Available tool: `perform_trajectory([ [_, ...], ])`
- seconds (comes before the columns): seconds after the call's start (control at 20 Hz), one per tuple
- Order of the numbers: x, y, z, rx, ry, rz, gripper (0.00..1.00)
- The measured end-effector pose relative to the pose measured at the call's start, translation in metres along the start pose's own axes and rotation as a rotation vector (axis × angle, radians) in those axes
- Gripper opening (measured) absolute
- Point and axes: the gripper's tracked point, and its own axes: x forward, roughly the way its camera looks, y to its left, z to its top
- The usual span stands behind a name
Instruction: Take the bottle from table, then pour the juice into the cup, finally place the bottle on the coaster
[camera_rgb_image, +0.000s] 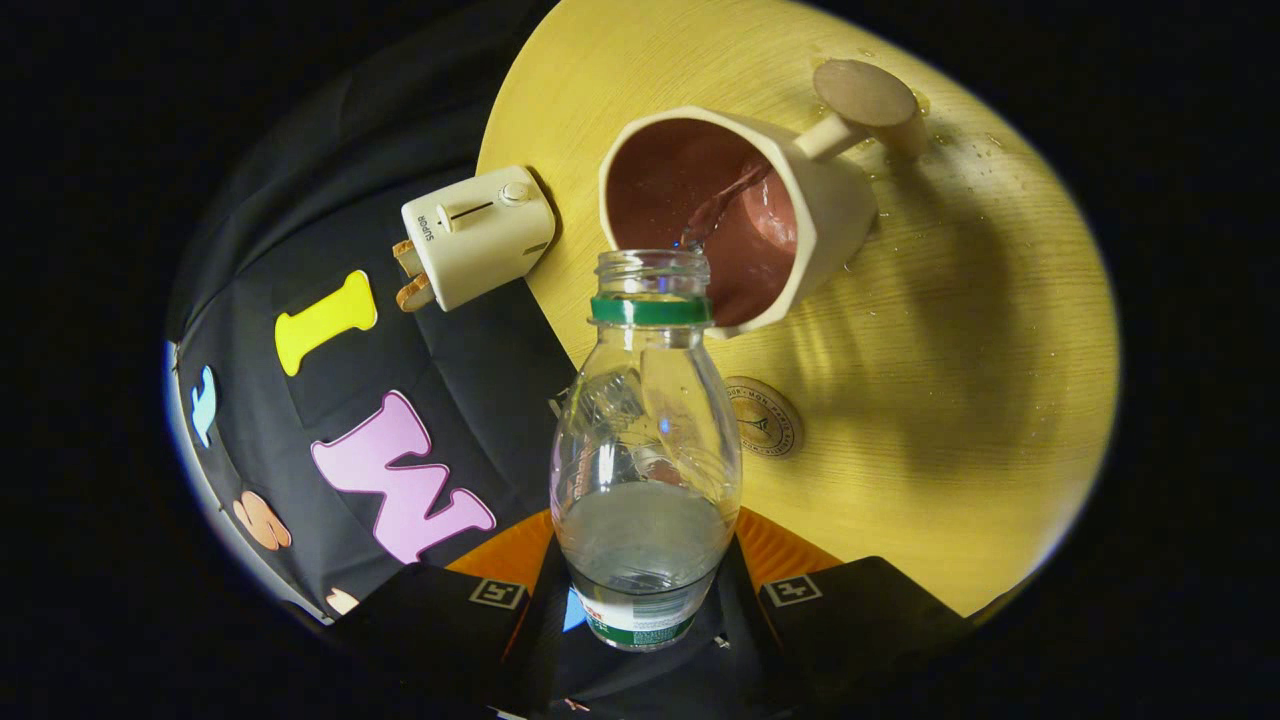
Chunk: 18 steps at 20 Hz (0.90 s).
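Gripper view: I've got the bottle clamped between the two fingers, one pad on each side of its lower body, so the gripper is closed on it. The bottle runs straight out ahead of the fingers, cap off, green ring at the neck, some clear liquid pooled in the near end. Its mouth sits right at the rim of the cup, and a thin stream is going into the reddish inside. The cup is cream outside with a handle on the far right side. The coaster lies on the yellow table, just right of the bottle's middle, nearer than the cup, nothing on it. A small cream toaster sits left of the cup at the table's edge. A few droplets on the table far right.
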Motion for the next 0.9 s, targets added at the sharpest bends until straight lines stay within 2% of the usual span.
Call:
perform_trajectory([
  [0.35, -0.002, 0.011, -0.007, 0.055, 0.031, 0.008, 0.71],
  [0.6, -0.006, 0.03, -0.005, 0.137, 0.035, 0.037, 0.71],
  [0.9, -0.009, 0.038, -0.006, 0.233, 0.053, 0.033, 0.71],
])
